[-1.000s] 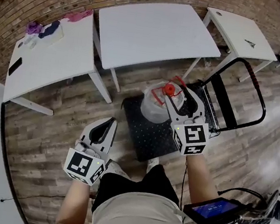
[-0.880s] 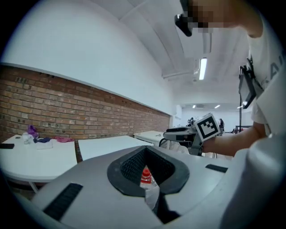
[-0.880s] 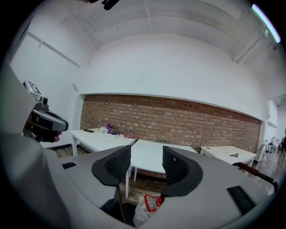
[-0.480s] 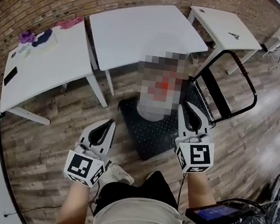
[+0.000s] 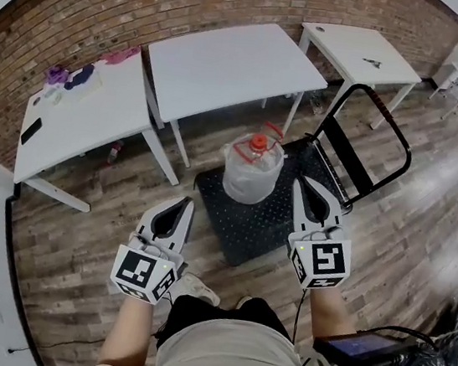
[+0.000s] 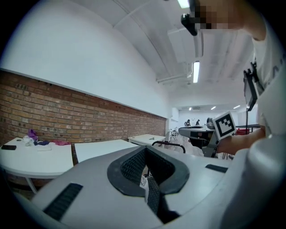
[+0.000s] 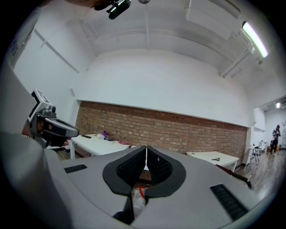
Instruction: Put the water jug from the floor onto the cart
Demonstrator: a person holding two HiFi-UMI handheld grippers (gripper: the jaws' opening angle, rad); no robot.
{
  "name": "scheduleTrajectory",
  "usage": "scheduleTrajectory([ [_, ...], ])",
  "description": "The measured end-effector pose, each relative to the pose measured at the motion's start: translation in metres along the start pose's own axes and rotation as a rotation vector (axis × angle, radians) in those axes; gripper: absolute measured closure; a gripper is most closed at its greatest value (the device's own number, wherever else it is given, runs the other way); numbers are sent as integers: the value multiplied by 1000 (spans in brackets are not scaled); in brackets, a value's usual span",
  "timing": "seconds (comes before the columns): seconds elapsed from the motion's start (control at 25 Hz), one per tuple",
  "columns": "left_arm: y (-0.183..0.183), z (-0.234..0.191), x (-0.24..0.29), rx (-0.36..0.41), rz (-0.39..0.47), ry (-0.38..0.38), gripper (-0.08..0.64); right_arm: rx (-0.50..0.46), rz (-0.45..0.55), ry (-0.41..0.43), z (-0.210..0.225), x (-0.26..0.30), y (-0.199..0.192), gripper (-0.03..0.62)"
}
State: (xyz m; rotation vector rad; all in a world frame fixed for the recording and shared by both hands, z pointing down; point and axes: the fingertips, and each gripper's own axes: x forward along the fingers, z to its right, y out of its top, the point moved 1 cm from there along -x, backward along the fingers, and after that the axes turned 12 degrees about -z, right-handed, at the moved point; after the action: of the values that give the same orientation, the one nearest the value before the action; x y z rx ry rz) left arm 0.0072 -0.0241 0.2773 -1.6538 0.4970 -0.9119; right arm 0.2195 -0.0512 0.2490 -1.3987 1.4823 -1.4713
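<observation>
A clear water jug (image 5: 252,171) with a red cap and red handle stands upright on the black flat cart (image 5: 249,223). My right gripper (image 5: 303,182) hangs to the jug's right, apart from it, jaws shut with nothing between them; its own view shows the tips (image 7: 146,147) meeting and a bit of the jug (image 7: 137,200) below. My left gripper (image 5: 188,202) is near the cart's left front corner, jaws shut and empty (image 6: 145,150).
The cart's black push handle (image 5: 368,147) rises at the right. Three white tables (image 5: 233,64) stand along a brick wall; the left one (image 5: 73,118) carries cloths and a phone. A tablet on a stand (image 5: 358,347) is at the lower right. Wood floor all round.
My right gripper has let go of the jug's handle, pulled back toward me and shut. The left gripper shifted slightly. The jug stays on the cart.
</observation>
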Motion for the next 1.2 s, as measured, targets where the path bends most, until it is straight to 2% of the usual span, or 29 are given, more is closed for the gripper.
scheduleTrajectory([
  [0.28,7,64,-12,33,10,-16,558,-23,0,27,13,-73,-23,586],
  [0.56,9,113,-29,83,14,-42,558,4,-16,-3,25,-125,-44,588],
  [0.88,18,115,-33,98,39,-74,558,1,-30,-47,21,-145,-42,588],
  [1.04,10,88,-42,85,31,-67,558,-21,-64,-42,-4,-130,-36,588],
  [1.2,10,70,-49,119,24,-62,558,-51,-65,-38,-33,-114,-24,588],
])
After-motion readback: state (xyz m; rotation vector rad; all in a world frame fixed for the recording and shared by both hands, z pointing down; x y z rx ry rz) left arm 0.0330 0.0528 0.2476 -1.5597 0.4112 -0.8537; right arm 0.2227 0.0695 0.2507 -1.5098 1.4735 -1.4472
